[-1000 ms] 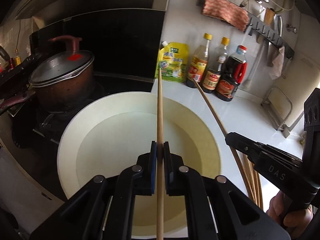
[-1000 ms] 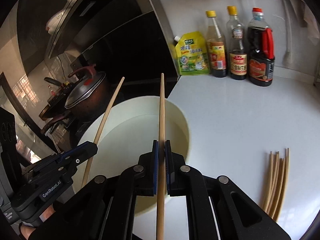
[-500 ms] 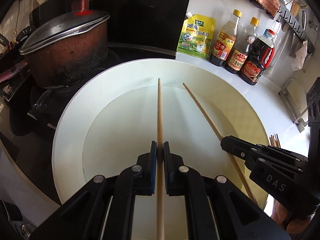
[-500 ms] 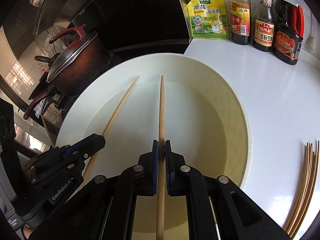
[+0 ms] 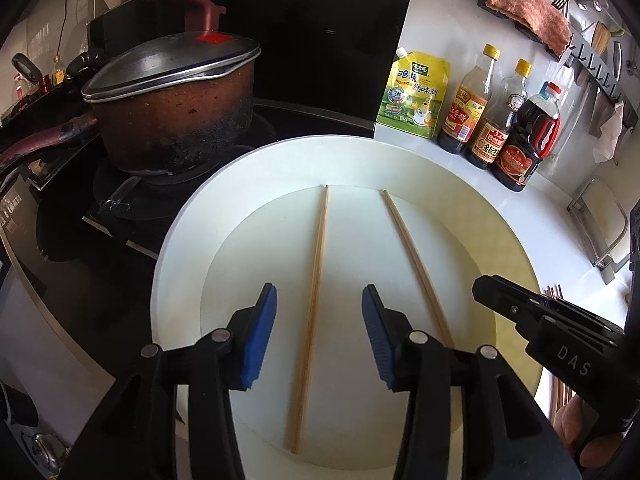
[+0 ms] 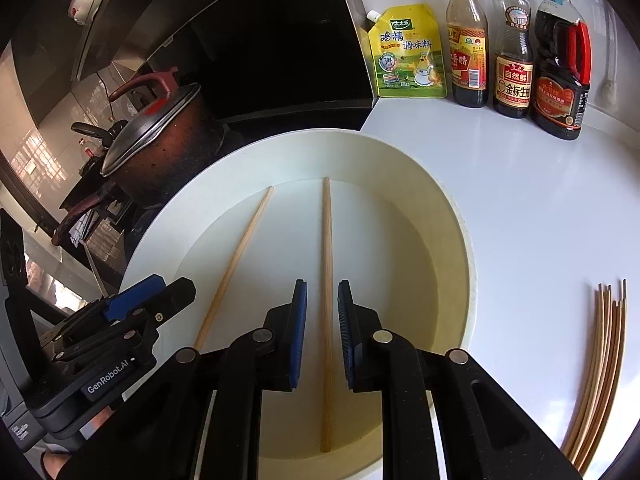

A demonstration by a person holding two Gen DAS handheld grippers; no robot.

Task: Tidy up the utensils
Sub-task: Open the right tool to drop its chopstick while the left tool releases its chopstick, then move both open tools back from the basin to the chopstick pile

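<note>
step: release phase of a two-chopstick drop into the white basin (image 5: 188, 264); my read, both sticks had just been set down.
left gripper (image 5: 318, 334): jaws were opening, blue pads well apart; left chopstick (image 5: 314, 300) lay between them on the basin floor, touching neither pad.
right gripper (image 6: 322, 330): jaws were opening too, but only a narrow gap; right chopstick (image 6: 327, 280) sat between the pads with a sliver of daylight each side, so no grip by my reading.
left chopstick position: ran straight ahead from between the left fingers, tip near the far edge of the basin floor, butt end under the gripper body.
right chopstick position: same layout under the right fingers; seen from the left wrist camera it lay just right of the left fingers, roughly parallel to the other stick, not touching it.
remaining stock: chopstick bundle (image 6: 600, 364) lay on the white counter (image 6: 540, 208), well to the right of the right fingers, outside the basin.
progress: early; two sticks in, a handful left, as a judgement.
next move needs: right jaws wider before lift so the pads don't drag the stick; then both grippers up and clear of the basin rim, over to the bundle.
risk: bundle sticks lay tight together; picking one alone would need a fingertip worked in at the splayed far ends.
clutter: lidded pot (image 5: 172, 92) sat beyond and left of the left fingers; sauce bottles (image 6: 514, 44) far ahead of the right fingers, out of the path.
</note>
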